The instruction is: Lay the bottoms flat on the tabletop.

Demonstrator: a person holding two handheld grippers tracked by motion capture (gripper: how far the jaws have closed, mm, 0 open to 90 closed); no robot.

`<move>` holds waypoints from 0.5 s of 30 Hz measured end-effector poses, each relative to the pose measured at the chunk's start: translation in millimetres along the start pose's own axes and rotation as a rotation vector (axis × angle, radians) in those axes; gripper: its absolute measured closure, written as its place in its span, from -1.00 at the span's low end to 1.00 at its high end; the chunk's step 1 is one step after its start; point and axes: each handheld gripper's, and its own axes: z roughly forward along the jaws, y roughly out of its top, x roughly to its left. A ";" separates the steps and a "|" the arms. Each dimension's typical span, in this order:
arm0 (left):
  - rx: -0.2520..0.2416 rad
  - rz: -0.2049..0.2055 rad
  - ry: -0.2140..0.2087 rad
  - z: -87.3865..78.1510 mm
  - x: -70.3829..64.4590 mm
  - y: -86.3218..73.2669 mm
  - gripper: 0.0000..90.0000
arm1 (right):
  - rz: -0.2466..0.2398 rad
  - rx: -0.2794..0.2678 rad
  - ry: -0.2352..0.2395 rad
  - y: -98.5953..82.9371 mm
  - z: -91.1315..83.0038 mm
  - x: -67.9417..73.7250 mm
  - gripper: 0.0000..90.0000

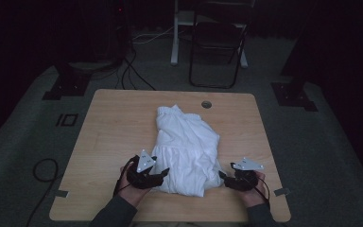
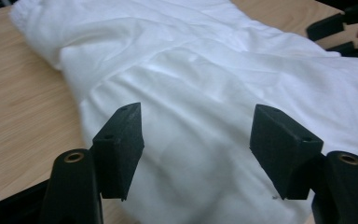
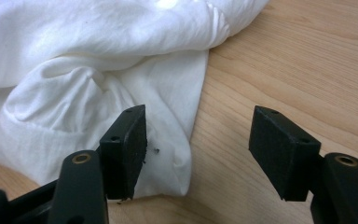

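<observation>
A crumpled white garment (image 1: 185, 149) lies in a rough fold down the middle of the wooden table (image 1: 108, 127). My left gripper (image 1: 164, 172) is at the garment's near left edge, open, its jaws spread over the cloth (image 2: 200, 93) without pinching it. At the near right corner of the garment my right gripper (image 1: 221, 176) is open too. In the right gripper view the cloth's hem corner (image 3: 168, 140) sits between the jaws, close to the left one, with bare wood under the right one.
A round cable hole (image 1: 206, 104) is in the table's far edge. Beyond the table stand a dark folding chair (image 1: 217, 47) and a white stand (image 1: 175, 33). Cables lie on the grey floor (image 1: 42, 170). Black frame feet (image 1: 66, 85) flank the table.
</observation>
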 end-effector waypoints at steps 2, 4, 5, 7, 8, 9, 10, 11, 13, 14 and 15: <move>0.001 0.006 -0.017 3.0 -3.5 2.8 -0.24 | -0.001 0.003 0.003 0.0 1.1 0.5 -0.13; -0.001 0.012 -0.035 5.9 -8.1 6.3 -0.24 | -0.003 0.009 0.004 -0.2 2.1 1.0 -0.11; 0.002 0.022 -0.039 7.4 -10.9 8.2 -0.24 | -0.003 0.011 0.004 -0.3 2.8 1.3 -0.10; 0.004 0.032 -0.056 10.8 -17.3 12.2 -0.24 | -0.006 0.015 0.006 -0.6 4.2 1.6 -0.08; 0.007 0.042 -0.058 12.7 -20.3 14.3 -0.24 | -0.007 0.017 0.006 -0.7 4.8 1.9 -0.07; 0.015 0.051 -0.057 14.6 -22.9 16.4 -0.24 | -0.007 0.018 0.006 -0.8 5.3 2.2 -0.07; 0.015 0.048 -0.064 17.0 -25.5 18.1 -0.24 | -0.007 0.017 0.006 -0.9 5.6 2.4 -0.06; 0.015 0.050 -0.075 19.2 -27.6 19.7 -0.24 | -0.008 0.019 0.007 -1.1 5.9 2.4 -0.05; 0.020 0.061 -0.091 23.1 -32.9 22.9 -0.24 | -0.004 0.023 0.009 -1.6 6.4 2.1 -0.02; 0.017 0.066 -0.101 25.1 -36.0 24.4 -0.24 | -0.004 0.027 0.010 -1.8 6.8 2.0 0.00; 0.017 0.070 -0.110 26.8 -39.1 25.9 -0.24 | -0.004 0.029 0.010 -2.0 7.2 2.0 0.02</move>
